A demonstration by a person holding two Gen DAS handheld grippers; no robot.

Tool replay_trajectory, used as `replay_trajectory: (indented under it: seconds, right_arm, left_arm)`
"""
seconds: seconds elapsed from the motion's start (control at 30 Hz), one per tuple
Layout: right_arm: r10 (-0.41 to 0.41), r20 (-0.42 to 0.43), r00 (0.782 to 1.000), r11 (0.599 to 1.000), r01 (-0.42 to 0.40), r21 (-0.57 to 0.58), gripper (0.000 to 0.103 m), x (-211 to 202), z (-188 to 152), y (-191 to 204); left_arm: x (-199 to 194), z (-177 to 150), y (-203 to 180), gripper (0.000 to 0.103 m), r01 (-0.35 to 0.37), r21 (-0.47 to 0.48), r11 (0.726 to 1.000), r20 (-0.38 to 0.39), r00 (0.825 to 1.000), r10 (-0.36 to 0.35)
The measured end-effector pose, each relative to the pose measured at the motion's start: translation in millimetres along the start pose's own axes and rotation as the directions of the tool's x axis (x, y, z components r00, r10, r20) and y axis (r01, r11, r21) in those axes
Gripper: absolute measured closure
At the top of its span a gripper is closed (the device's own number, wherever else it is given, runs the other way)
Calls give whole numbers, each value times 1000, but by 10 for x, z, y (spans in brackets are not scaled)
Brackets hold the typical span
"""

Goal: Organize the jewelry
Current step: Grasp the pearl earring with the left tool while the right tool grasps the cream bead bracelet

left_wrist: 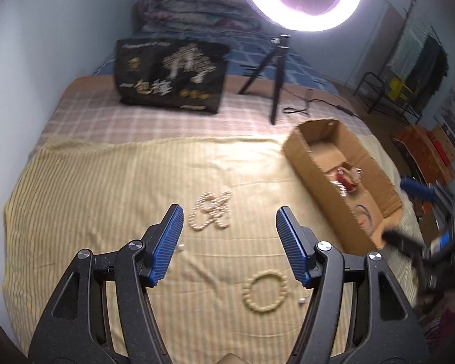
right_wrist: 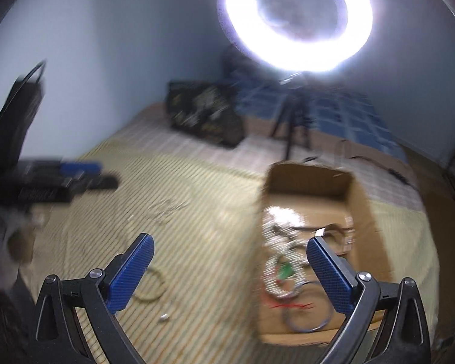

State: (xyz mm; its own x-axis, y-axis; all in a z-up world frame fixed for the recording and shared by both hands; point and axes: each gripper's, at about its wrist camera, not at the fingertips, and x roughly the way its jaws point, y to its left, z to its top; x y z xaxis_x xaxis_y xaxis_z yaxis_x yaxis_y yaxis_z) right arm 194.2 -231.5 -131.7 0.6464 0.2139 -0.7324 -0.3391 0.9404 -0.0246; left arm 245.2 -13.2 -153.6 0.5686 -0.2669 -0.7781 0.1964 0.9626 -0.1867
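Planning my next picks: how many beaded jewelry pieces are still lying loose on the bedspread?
2. A tangled pearl necklace lies ahead of the left gripper; a beaded bracelet lies nearer, by its right finger. Tiny loose bits nearby are unclear.

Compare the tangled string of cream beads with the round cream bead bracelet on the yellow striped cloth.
The tangled string of cream beads lies in crossed, overlapping loops; the round cream bead bracelet forms one neat open ring. The string's beads look smaller, the bracelet's chunkier. The string lies ahead of the open left gripper, between its fingertips in view; the bracelet lies nearer the camera, by the right finger. Both are cream, beaded, and rest outside the brown cardboard box.
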Motion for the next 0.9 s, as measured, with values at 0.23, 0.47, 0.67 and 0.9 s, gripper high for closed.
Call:
replay_trajectory:
  seconds: [0.23,0.47,0.67,0.9]
  right_arm:
    - [127,-220,967,991,-131,-6,27,487,-148,345]
    - [185,-329,926,982,-188,23,49,824,-275,419]
    - [190,-373,908,981,-195,25,61,984,-362,476]
    - [200,-398,895,979,-201,40,66,1119,-379,477]
  left_arm:
    - [257,-139,358,68,-6,-101,995,-112,994,-5]
    - [483,-230,495,78,10,-167,986,-185,982,-42]
    - [681,-260,505,81,-1,-175,985,-225,974,-39]
    - [887,-297,510,85,-51,-176,983,-254,967,4]
